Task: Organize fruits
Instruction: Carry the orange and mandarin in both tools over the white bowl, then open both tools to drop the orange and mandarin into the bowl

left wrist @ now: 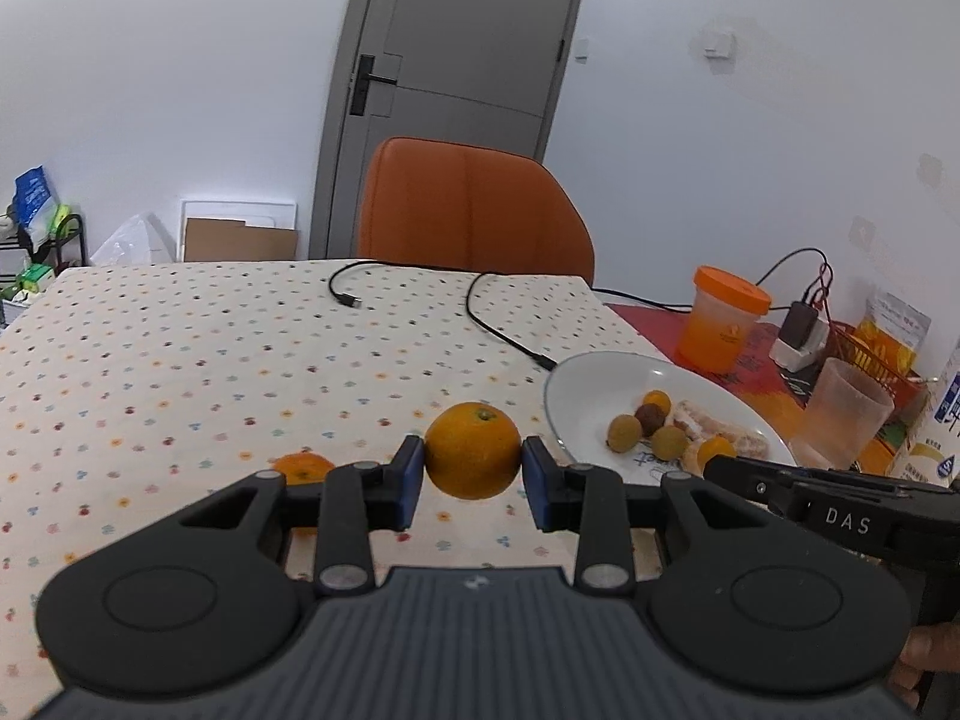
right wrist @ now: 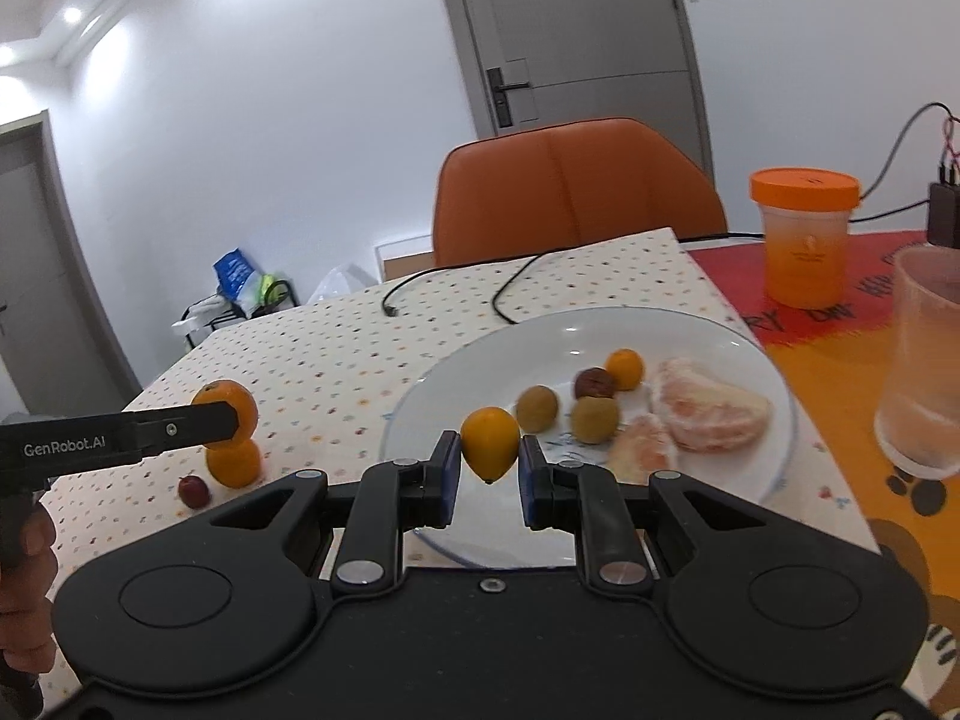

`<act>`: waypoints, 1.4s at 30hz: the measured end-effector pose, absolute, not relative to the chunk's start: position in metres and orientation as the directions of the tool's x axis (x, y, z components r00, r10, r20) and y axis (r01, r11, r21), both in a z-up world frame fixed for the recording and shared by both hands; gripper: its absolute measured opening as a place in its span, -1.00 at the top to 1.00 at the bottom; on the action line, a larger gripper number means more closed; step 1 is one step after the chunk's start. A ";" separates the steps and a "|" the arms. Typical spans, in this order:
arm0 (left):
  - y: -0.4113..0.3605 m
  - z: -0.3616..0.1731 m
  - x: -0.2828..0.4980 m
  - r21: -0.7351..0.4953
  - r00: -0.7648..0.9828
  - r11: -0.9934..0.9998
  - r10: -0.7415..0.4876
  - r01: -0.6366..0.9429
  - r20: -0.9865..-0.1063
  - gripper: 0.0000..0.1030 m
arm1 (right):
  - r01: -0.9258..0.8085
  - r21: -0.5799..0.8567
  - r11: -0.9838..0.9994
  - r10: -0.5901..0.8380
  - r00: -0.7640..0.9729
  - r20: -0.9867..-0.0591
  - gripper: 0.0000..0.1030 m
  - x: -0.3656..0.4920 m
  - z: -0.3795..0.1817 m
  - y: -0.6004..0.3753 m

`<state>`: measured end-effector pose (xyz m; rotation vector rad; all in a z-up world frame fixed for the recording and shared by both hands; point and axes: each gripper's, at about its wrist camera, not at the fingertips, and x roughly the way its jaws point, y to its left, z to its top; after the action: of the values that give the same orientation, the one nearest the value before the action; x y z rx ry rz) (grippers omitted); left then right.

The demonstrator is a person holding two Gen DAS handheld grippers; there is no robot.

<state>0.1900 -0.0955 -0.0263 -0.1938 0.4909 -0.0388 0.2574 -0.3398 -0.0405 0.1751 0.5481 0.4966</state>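
My left gripper (left wrist: 473, 467) is shut on an orange (left wrist: 473, 450) and holds it above the dotted tablecloth, left of the white plate (left wrist: 588, 378). A second orange (left wrist: 303, 468) lies on the cloth below it, also in the right wrist view (right wrist: 234, 462). My right gripper (right wrist: 489, 461) is shut on a small yellow-orange fruit (right wrist: 489, 443) over the plate's (right wrist: 456, 372) near rim. The plate holds two greenish-brown fruits (right wrist: 537, 408), a dark one (right wrist: 594, 384), a small orange one (right wrist: 624, 369) and peeled citrus segments (right wrist: 708, 408).
A small red fruit (right wrist: 194, 491) lies on the cloth by the second orange. An orange-lidded jar (right wrist: 804, 237) and a plastic cup (right wrist: 924, 360) stand right of the plate. Two black cables (left wrist: 498, 324) cross the far cloth. An orange chair (left wrist: 474, 210) stands behind the table.
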 end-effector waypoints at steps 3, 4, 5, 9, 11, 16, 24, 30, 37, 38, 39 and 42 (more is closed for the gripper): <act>-0.103 -0.027 0.194 -0.184 0.879 0.983 -0.088 0.000 -0.469 0.34 | -0.392 0.298 0.870 0.491 0.743 -0.455 0.64 0.258 -0.043 -0.347; -0.105 -0.028 0.195 -0.180 0.877 0.984 -0.090 0.004 -0.471 0.34 | -0.388 0.302 0.871 0.490 0.744 -0.455 0.64 0.258 -0.044 -0.350; -0.108 -0.028 0.196 -0.178 0.876 0.984 -0.093 0.008 -0.473 0.34 | -0.385 0.307 0.870 0.490 0.744 -0.454 0.63 0.258 -0.045 -0.352; -0.118 -0.029 0.204 -0.164 0.869 0.986 -0.110 0.033 -0.483 0.34 | -0.378 0.320 0.869 0.491 0.744 -0.453 0.51 0.258 -0.048 -0.360; -0.123 -0.029 0.208 -0.156 0.867 0.987 -0.115 0.044 -0.485 0.34 | -0.370 0.329 0.869 0.489 0.748 -0.448 0.51 0.257 -0.049 -0.366; -0.137 -0.030 0.218 -0.135 0.860 0.988 -0.131 0.073 -0.493 0.34 | -0.339 0.351 0.873 0.473 0.765 -0.437 0.51 0.251 -0.051 -0.385; -0.159 -0.033 0.228 -0.117 0.848 0.987 -0.153 0.108 -0.507 0.34 | -0.317 0.370 0.873 0.463 0.777 -0.426 0.51 0.248 -0.053 -0.403; -0.167 -0.032 0.232 -0.132 0.850 0.984 -0.167 0.116 -0.499 0.31 | -0.315 0.382 0.869 0.466 0.780 -0.417 0.51 0.250 -0.053 -0.407; -0.156 -0.031 0.231 -0.130 0.841 0.989 -0.131 0.072 -0.526 0.15 | -0.323 0.386 0.864 0.476 0.772 -0.420 0.51 0.248 -0.053 -0.405; -0.154 -0.032 0.230 -0.127 0.841 0.990 -0.123 0.065 -0.526 0.09 | -0.325 0.385 0.864 0.478 0.771 -0.421 0.51 0.249 -0.053 -0.404; -0.150 -0.032 0.228 -0.128 0.842 0.990 -0.119 0.059 -0.527 0.07 | -0.327 0.385 0.863 0.480 0.770 -0.421 0.51 0.249 -0.053 -0.402; -0.141 -0.030 0.225 -0.131 0.843 0.990 -0.109 0.047 -0.527 0.02 | -0.337 0.382 0.861 0.487 0.765 -0.422 0.51 0.250 -0.053 -0.396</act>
<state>0.2249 -0.1410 -0.0304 -0.1145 0.5625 -0.0826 0.2503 -0.3960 -0.0527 0.2935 0.5357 0.4545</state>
